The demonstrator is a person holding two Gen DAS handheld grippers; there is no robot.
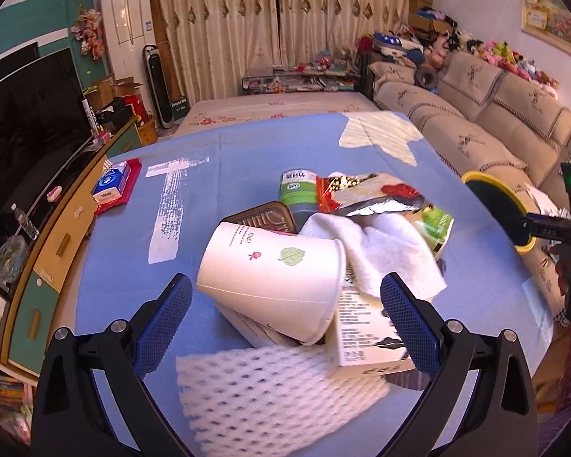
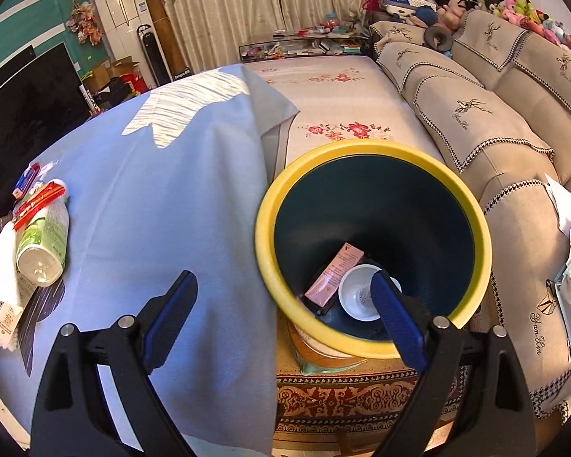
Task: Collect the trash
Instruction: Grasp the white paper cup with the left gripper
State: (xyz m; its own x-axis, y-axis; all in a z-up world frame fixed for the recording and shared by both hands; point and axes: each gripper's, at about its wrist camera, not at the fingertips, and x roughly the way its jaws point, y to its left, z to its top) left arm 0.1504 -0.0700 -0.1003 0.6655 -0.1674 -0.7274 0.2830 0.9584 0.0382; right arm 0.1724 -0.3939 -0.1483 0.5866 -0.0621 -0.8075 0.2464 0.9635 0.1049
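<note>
Two wrist fisheyes, both tilting down toward the curtains.
We're looking from the left gripper (image 1: 285, 304) close over a trash pile (image 1: 323, 251) on the blue cloth (image 1: 247, 152); from the right gripper (image 2: 281, 304) we're peering into the yellow-rimmed bin (image 2: 270, 205). Both views are sharing cloth, pile, bin, sofa (image 2: 476, 114), TV (image 1: 26, 114).

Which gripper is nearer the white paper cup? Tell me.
Left. The left gripper hangs open right over the white paper cup, its fingers on either side of it. The right gripper is open above the yellow-rimmed bin, beside the table and away from the pile.
</note>
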